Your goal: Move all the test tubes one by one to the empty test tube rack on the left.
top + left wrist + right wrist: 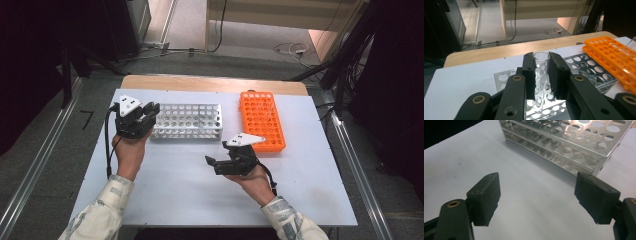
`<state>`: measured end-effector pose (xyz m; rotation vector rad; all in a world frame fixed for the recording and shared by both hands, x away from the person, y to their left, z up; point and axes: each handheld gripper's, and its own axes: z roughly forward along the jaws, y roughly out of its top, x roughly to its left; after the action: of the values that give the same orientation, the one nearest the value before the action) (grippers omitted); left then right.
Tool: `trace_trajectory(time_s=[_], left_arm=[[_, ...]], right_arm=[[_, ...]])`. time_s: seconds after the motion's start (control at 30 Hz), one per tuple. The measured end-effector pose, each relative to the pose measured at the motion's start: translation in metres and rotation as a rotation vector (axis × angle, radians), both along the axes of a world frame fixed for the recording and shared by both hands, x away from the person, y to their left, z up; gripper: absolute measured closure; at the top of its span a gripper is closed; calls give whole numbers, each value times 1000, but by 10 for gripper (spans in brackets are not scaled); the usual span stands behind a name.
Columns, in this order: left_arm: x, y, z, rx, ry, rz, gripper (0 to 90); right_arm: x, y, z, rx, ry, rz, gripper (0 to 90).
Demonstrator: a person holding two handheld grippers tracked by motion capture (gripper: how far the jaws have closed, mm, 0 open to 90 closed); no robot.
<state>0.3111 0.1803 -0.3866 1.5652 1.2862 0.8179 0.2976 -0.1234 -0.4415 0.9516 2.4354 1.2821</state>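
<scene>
Above the left end of the metal rack [584,67], the left claw [145,116] clamped an upright glass tube [540,77] — its foot over the holes. Nearer the bench's [175,195] middle, the right claw [541,200] hung wide apart — empty.

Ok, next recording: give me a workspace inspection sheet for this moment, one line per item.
Surface: white sheet over a wooden tabletop.
Job's things: clear glass test tube, upright over the perforated silver metal rack; orange plastic tube rack lies to the right of the metal one.
Clutter: nothing seen.
Grippers: left gripper shut on the tube at the metal rack's left end; right gripper open, empty, low over the sheet.
Cables: black cable trails from the left gripper.
Surroundings: grey floor, loose wires beyond the table.
</scene>
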Motion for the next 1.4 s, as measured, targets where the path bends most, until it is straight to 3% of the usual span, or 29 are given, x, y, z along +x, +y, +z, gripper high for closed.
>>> trace_trajectory(time_s=[0.5,0.83,1.4], left_arm=[[11,0,-10,31,1,39,761],[12,-3,-16,51,-9,48,760],[12,-7,-39,58,8,64,759]], right_arm=[[0,-1,1,6,1,0,198],[0,-1,1,6,-4,2,199],[0,-1,0,3,0,2,201]])
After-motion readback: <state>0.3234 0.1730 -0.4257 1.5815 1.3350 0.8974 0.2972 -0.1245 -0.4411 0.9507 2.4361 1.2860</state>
